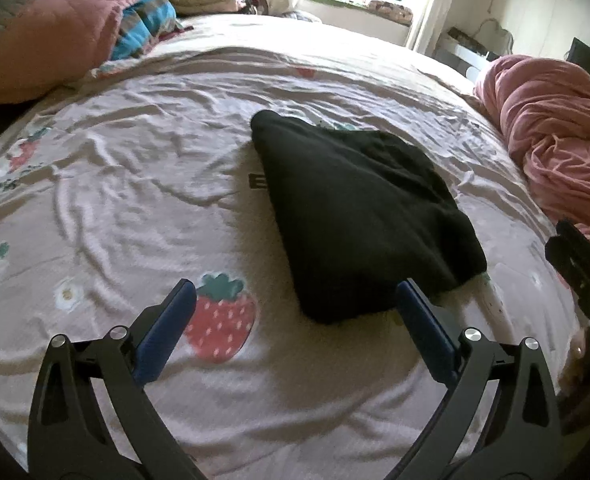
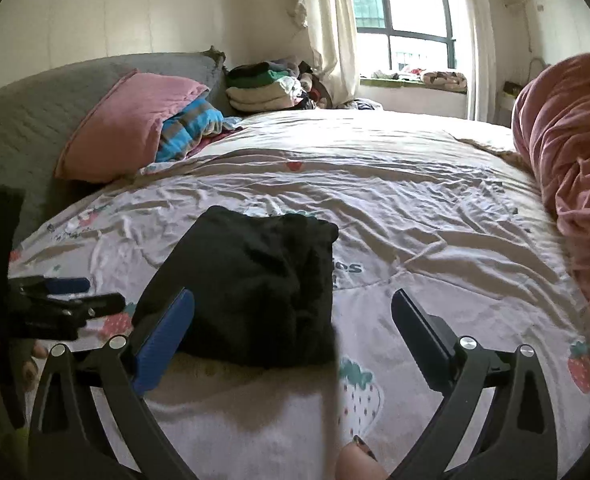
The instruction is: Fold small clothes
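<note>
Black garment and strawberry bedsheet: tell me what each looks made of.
Black garment: seems a soft knit or fleece, matte, with a fuzzy surface and thick rounded folds; the exact fibre cannot be told.
Strawberry bedsheet: looks like thin woven cotton or a similar blend, smooth with a slight sheen, creased into fine sharp wrinkles, printed pattern.

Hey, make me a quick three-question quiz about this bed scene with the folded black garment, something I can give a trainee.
1. True or false: the left gripper is clamped on the black garment.
2. Multiple choice: what lies along the right edge of the bed sheet in the left wrist view? A) a laptop B) a bunched pink blanket C) a wicker basket
3. Fill in: the printed fruit on the sheet nearest the left gripper is a ______.

Key: 1 false, both it and the right gripper stand open with nothing between the pads; 2 B; 3 strawberry.
</note>
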Demonstrator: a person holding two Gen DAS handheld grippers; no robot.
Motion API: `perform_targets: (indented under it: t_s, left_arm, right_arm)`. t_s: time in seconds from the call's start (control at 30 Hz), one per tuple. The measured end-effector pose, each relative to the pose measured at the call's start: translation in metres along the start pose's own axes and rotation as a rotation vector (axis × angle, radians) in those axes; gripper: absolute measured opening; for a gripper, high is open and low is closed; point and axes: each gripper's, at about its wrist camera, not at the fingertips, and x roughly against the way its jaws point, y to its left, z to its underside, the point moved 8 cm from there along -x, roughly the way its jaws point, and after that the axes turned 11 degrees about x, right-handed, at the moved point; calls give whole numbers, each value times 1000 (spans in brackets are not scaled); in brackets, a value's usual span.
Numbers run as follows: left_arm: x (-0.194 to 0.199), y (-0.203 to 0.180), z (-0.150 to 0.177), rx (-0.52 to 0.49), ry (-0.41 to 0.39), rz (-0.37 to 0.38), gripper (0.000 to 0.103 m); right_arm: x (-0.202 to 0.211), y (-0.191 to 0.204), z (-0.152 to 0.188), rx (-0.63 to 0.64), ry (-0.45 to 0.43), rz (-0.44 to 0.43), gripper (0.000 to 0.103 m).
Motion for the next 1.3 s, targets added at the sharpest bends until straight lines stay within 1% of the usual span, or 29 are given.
perform_targets:
  t_s: [0.27, 0.4, 0.6, 0.83, 0.93, 1.0, 1.13, 1.3]
  left_arm:
    - [31, 17, 27, -13, -51, -8, 93]
    - [41, 22, 36, -12, -72, 1, 93]
    - [53, 30, 51, -16, -106, 1, 93]
    - [51, 36, 70, -7, -102, 7, 93]
    - [50, 39, 75, -1, -99, 0, 94]
    - [50, 41, 77, 2, -97, 0, 93]
    - [49, 45, 79, 12, -92, -6, 93]
    - [49, 46, 79, 10, -95, -9, 93]
  right_arm:
    - [27, 17, 17, 32, -26, 57, 98]
    - [35, 26, 25, 18, -27, 58, 98]
    - [41, 36, 39, 25, 5, 76, 98]
    - [48, 47, 60, 29, 31, 114, 98]
    - [46, 50, 74, 8, 73, 120, 98]
    - [43, 52, 86, -4, 108, 120, 98]
    - [38, 56, 99, -17, 146, 120, 99]
    - [35, 59, 101, -18, 155, 115, 99]
